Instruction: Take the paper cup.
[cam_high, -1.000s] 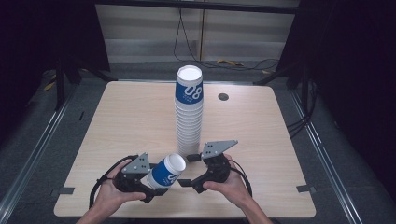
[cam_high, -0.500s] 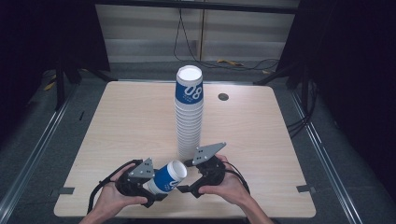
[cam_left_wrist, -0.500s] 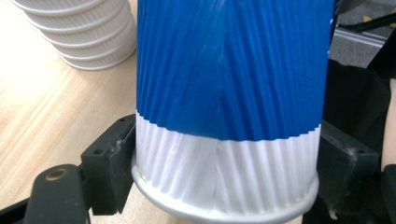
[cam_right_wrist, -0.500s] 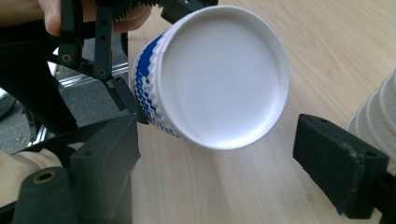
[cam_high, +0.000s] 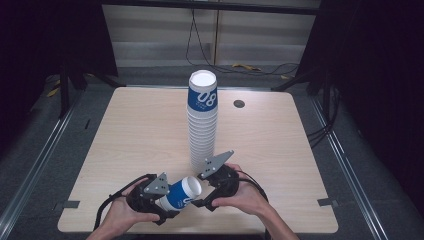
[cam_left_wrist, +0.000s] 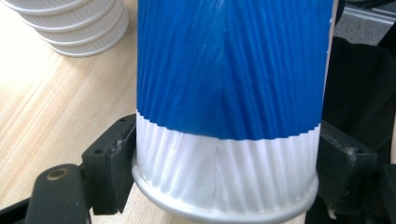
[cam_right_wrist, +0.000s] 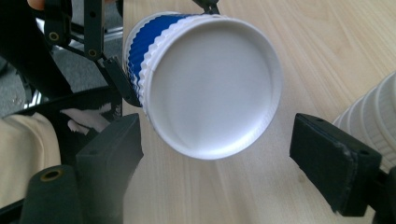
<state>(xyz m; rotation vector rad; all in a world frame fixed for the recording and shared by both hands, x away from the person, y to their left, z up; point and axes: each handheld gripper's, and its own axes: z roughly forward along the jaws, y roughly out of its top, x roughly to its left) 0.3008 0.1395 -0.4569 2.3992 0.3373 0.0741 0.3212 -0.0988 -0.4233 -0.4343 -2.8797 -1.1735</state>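
Observation:
A blue and white ribbed paper cup (cam_high: 182, 195) lies on its side just above the table's near edge. My left gripper (cam_high: 167, 201) is shut on it: in the left gripper view both pads press the white band by the rim (cam_left_wrist: 226, 205). The right gripper (cam_high: 202, 192) faces the cup's flat white end (cam_right_wrist: 210, 88). Its jaws have just been closing and stand either side of that end, open, with a gap on the right side. A tall stack of the same cups (cam_high: 202, 125) rises just behind the hands.
The wooden table (cam_high: 125, 130) has a round dark cable hole (cam_high: 239, 104) at the back right. The stack's lower rims (cam_right_wrist: 373, 116) sit close to the right gripper's outer jaw. Black cables trail from both grippers toward the near edge.
The right gripper has edged left toward the cup and its jaws have narrowed around the cup's end. The cup has dipped a little lower in the left gripper.

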